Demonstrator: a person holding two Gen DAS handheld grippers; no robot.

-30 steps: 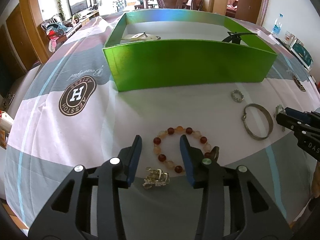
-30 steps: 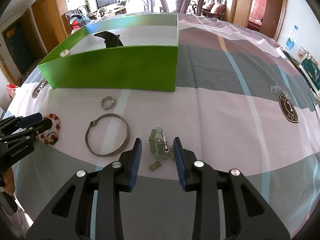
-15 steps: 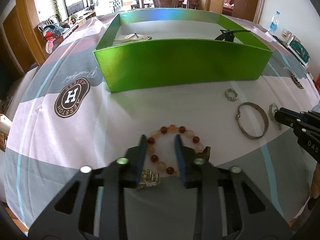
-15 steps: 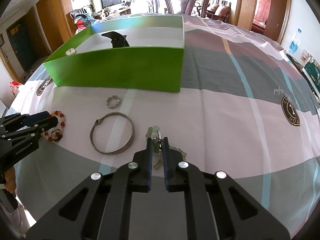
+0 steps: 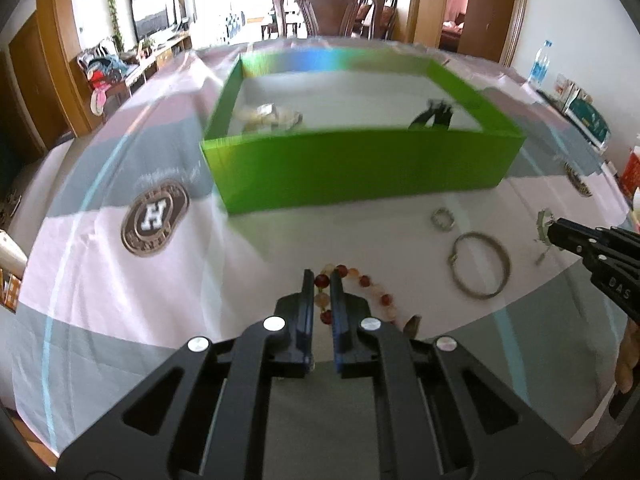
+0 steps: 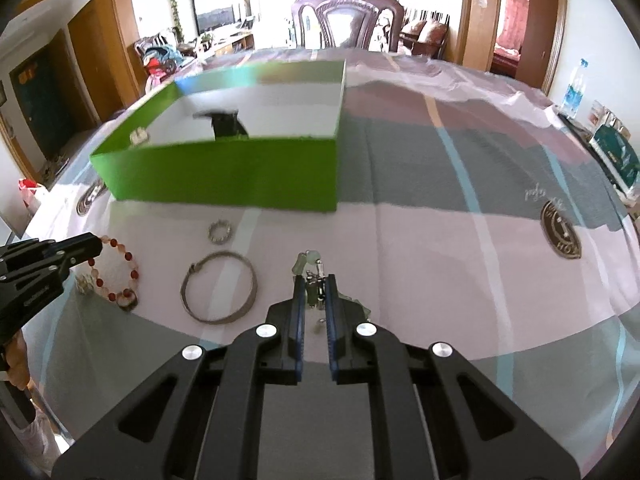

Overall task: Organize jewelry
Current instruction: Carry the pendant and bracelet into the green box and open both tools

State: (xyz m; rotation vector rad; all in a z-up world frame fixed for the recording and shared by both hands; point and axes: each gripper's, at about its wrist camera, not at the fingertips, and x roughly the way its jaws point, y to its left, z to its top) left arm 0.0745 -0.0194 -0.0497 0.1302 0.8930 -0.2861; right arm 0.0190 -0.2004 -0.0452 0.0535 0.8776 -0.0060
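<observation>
Your left gripper (image 5: pixel 320 280) pinches only one part of the bead bracelet (image 5: pixel 362 292), so its hanging loop may snag the green box (image 5: pixel 360 168) wall. Your right gripper (image 6: pixel 314 286) fingers pinch the green pendant piece (image 6: pixel 310 276) by a thin part; it may slip.

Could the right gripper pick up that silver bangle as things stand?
Probably not yet: the right gripper is shut on the green jewelry piece. The silver bangle lies unobstructed beside it.

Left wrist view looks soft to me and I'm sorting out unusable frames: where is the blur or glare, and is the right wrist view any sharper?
Left wrist view: the green cardboard box is motion-smeared, and the windows behind are blown out. Right wrist view: box edges also smeared, but the silver bangle reads clearly; fisheye bends both.
</observation>
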